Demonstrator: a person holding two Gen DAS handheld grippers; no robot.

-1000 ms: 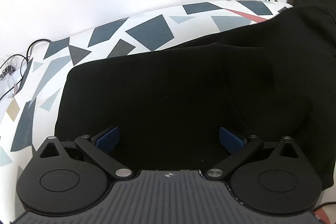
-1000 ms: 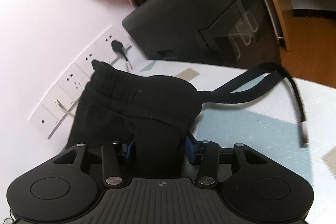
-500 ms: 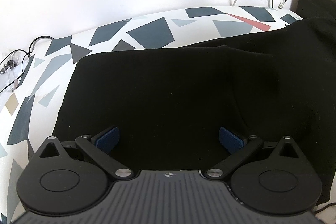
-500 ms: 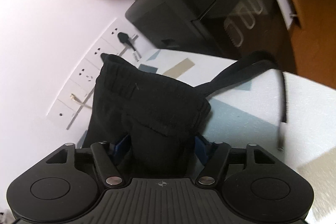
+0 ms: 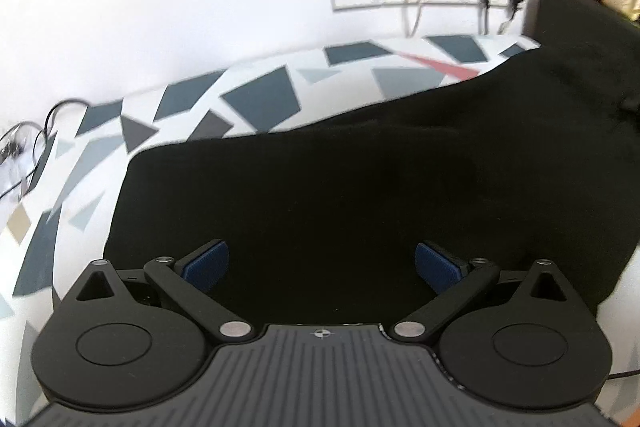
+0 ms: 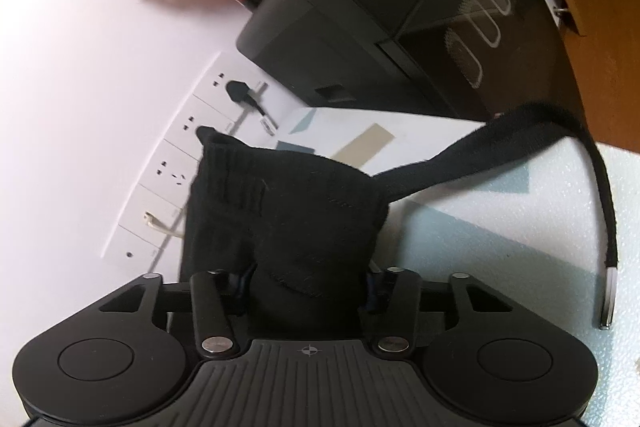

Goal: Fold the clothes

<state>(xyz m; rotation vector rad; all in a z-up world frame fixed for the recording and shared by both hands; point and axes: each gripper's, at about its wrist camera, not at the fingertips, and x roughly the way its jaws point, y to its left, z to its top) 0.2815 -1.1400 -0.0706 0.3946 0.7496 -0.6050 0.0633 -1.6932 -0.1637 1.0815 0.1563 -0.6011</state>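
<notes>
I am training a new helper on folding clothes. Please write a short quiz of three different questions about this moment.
1. True or false: the left gripper has its fingers spread wide over the black garment.
2. What does the right gripper have between its fingers? A) a white cable B) bunched black fabric C) a cup
3. What hangs loose from the waistband, ending in a metal tip?

Key: 1 true. 2 B; the jaws are closing on it. 3 the drawstring.

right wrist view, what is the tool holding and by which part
The right tool is closing on the black garment, bunched at its ribbed waistband; a drawstring dangles free.
</notes>
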